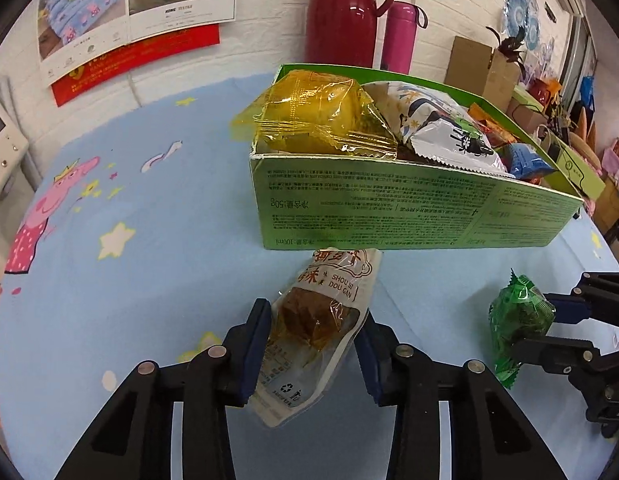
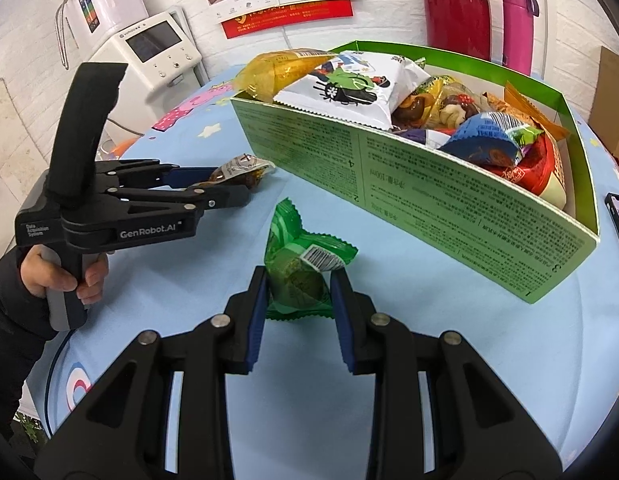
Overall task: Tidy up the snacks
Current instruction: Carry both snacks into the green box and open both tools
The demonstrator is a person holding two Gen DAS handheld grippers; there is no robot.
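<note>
A table under a light-blue cartoon bedsheet [image 1: 157,208] carries everything. Toward its far edge, by the white brick wall, stands an open green carton [image 2: 441,196], long side turned to both cameras, heaped with wrapped snacks: a yellow cellophane pack [image 1: 313,116] and a white printed pouch [image 2: 349,88] ride above the rim at its left end, and smaller blue, red and orange wrappers fill the right end. Behind the carton stand a dark red thermos jug [image 1: 343,12] and a pink flask [image 1: 401,36].

The left gripper [image 1: 315,338] has its blue-padded jaws closed partway onto a dried-tofu pouch [image 1: 325,320] marked "SHOU SI DOU GAN", squeezing its clear lower half; the pouch's top end reaches the foot of the carton's near wall. A hand [image 2: 65,276] in a dark sleeve grips that tool's handle.

The right gripper [image 2: 297,308] is clamped on a small green-wrapped snack [image 2: 301,268], jaws narrowly apart with the wrapper pinched between the pads. This snack is near the carton's front wall, just to the right of the tofu pouch, apart from it.
</note>
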